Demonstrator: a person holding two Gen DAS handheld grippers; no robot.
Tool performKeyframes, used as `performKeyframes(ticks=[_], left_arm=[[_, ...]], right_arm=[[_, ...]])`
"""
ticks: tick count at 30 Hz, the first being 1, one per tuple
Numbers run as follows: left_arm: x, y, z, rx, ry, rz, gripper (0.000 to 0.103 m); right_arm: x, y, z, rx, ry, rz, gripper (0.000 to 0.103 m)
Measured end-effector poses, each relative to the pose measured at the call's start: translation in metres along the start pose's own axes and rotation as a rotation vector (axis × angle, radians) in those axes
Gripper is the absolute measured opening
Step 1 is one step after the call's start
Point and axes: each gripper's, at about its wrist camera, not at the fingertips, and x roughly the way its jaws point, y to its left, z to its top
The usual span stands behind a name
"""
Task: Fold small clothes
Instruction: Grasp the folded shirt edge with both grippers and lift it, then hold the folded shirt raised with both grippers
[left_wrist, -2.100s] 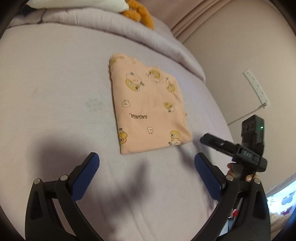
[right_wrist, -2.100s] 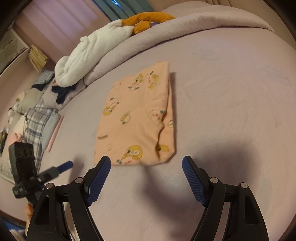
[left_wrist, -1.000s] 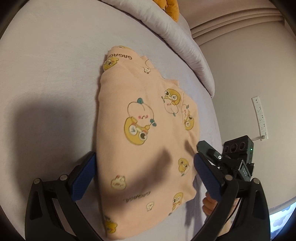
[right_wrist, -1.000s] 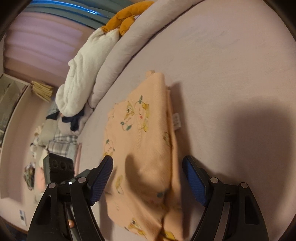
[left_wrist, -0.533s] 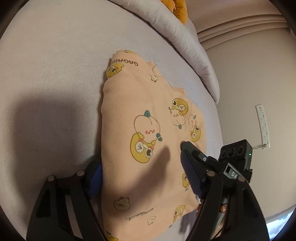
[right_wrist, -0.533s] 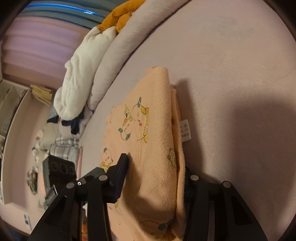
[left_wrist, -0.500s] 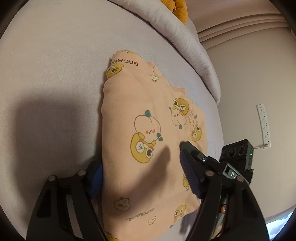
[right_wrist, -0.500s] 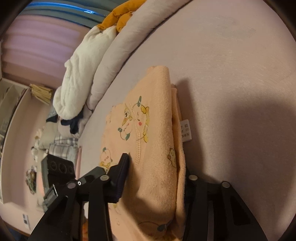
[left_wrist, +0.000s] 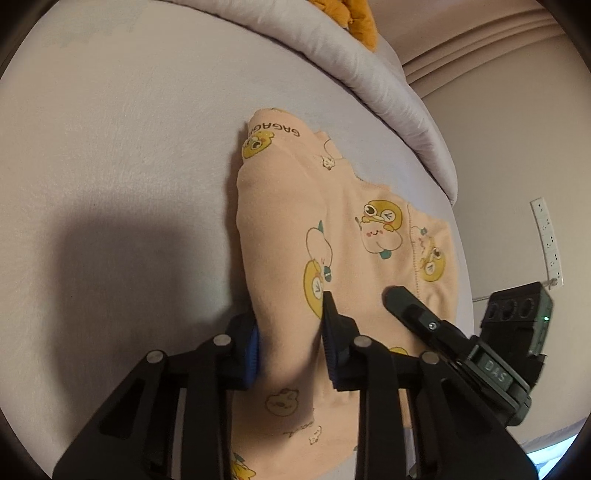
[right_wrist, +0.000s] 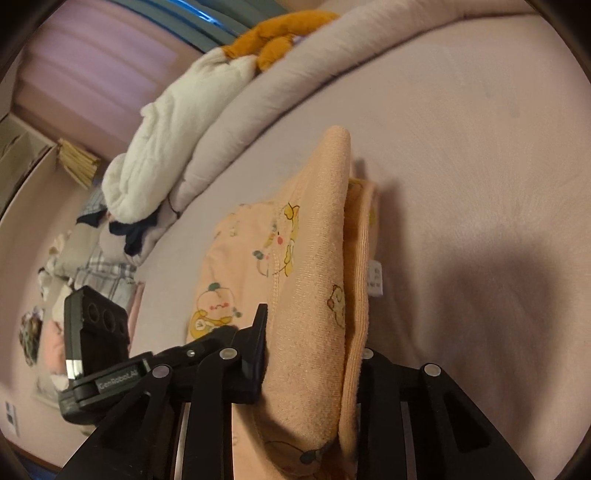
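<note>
Evidently soft and light, the folded peach cartoon-print cotton garment (left_wrist: 343, 236) bunches where pinched. Both the left claw (left_wrist: 290, 339) and right claw (right_wrist: 314, 354) have just been closing and now clamp its near edge, a sound hold on the thick layered hem.

The left gripper (left_wrist: 291, 347) was matte black with silver screw heads and ribbed blue pads. At its three o'clock the right gripper (left_wrist: 406, 306) carried a three-lens black camera block, a green light and "DAS" lettering. "GenRobot.AI" marked the left gripper's body.
</note>
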Motion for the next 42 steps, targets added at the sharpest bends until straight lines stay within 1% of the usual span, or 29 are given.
performKeyframes(ticks=[5, 13, 22, 29, 33, 38, 42], left_arm=[[-0.008, -0.006, -0.009, 0.048, -0.007, 0.028, 0.026], [-0.01, -0.012, -0.013, 0.124, -0.018, 0.066, 0.025], [-0.049, -0.024, -0.042, 0.167, -0.065, 0.061, 0.025], [-0.059, -0.026, -0.044, 0.155, -0.102, 0.042, 0.025], [-0.059, -0.026, -0.047, 0.148, -0.125, 0.052, 0.025], [-0.074, -0.027, -0.055, 0.15, -0.163, 0.079, 0.025], [-0.089, -0.021, -0.067, 0.134, -0.181, 0.073, 0.025]], right_arm=[[-0.01, 0.014, -0.011, -0.071, -0.017, -0.015, 0.028], [-0.026, 0.029, -0.031, -0.108, -0.009, 0.001, 0.028], [-0.057, 0.064, -0.058, -0.18, -0.035, 0.047, 0.028], [-0.078, 0.089, -0.078, -0.22, -0.049, 0.087, 0.028], [-0.083, 0.101, -0.089, -0.244, -0.046, 0.113, 0.028], [-0.085, 0.118, -0.102, -0.286, -0.039, 0.133, 0.028], [-0.09, 0.126, -0.11, -0.317, -0.038, 0.144, 0.028]])
